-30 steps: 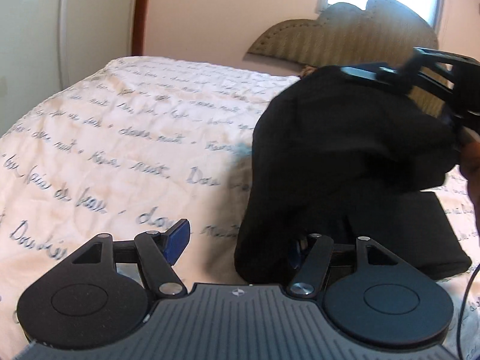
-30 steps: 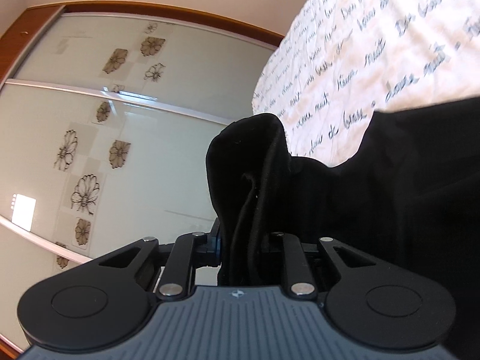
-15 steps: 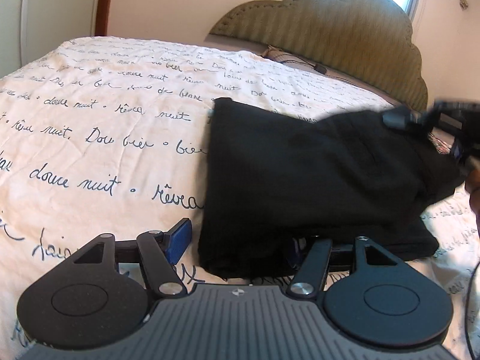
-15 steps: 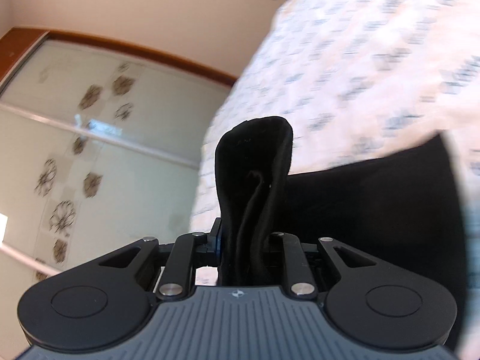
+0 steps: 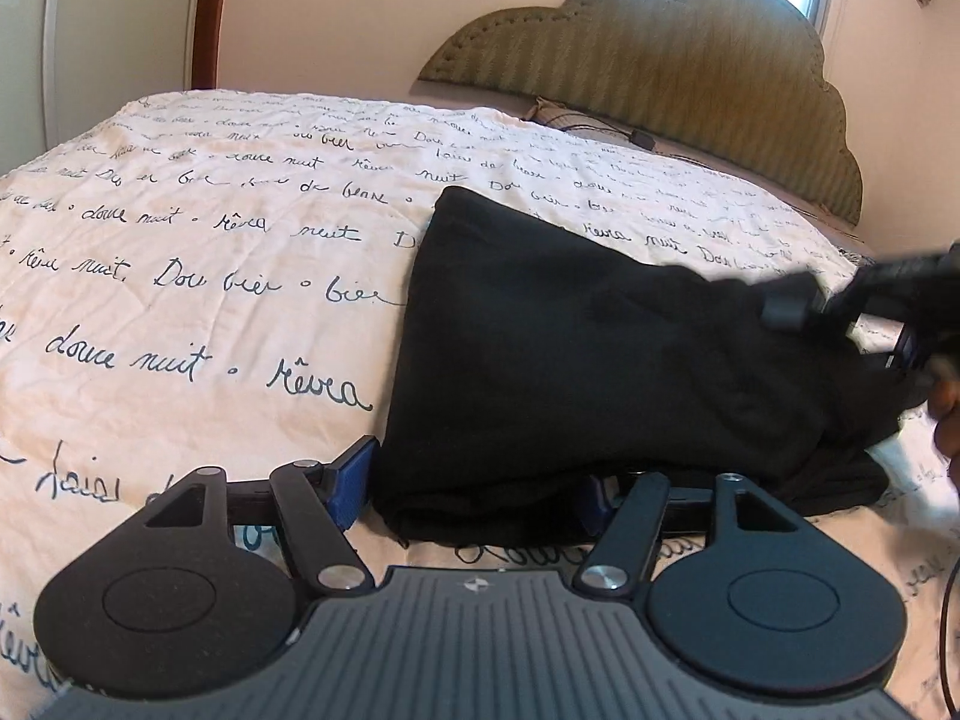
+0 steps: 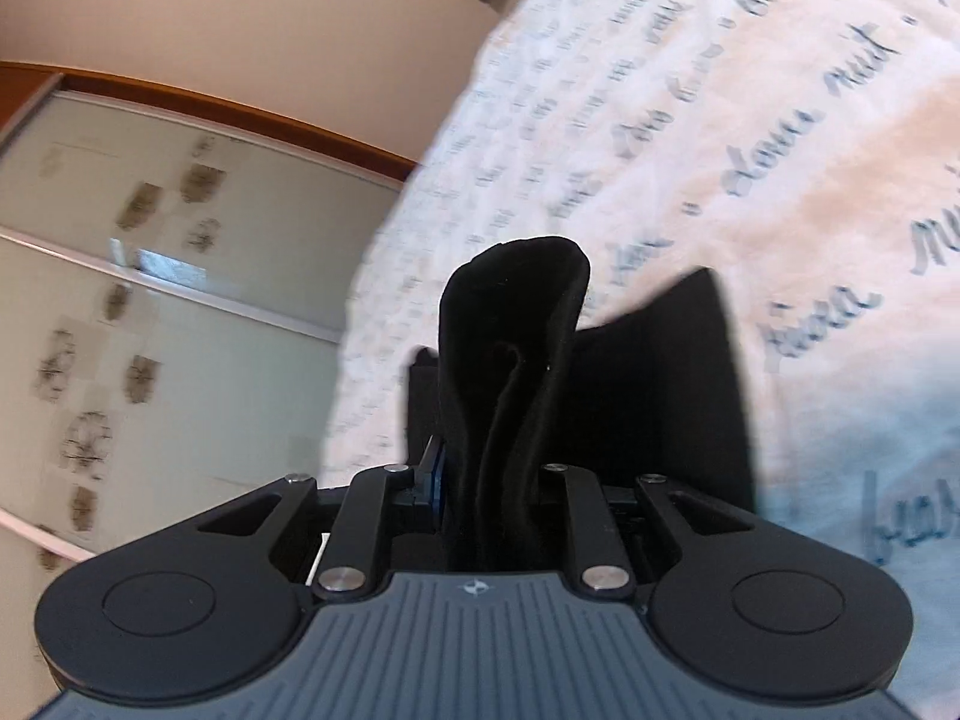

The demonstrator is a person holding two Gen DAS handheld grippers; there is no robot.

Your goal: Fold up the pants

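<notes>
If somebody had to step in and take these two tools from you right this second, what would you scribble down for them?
Left tool: open, its blue pads either side of the near corner of the black pants without pressing; it has just been widening.
Right tool: shut on a bunched edge of the pants, at the right end of the pile.
Pants: lying on the script-print bedspread, already doubled over with one layer resting on another.
Done: the top layer has been brought over.
Left: probably let go on the right, flatten the bunched end, square the edges, and perhaps fold once more.
</notes>
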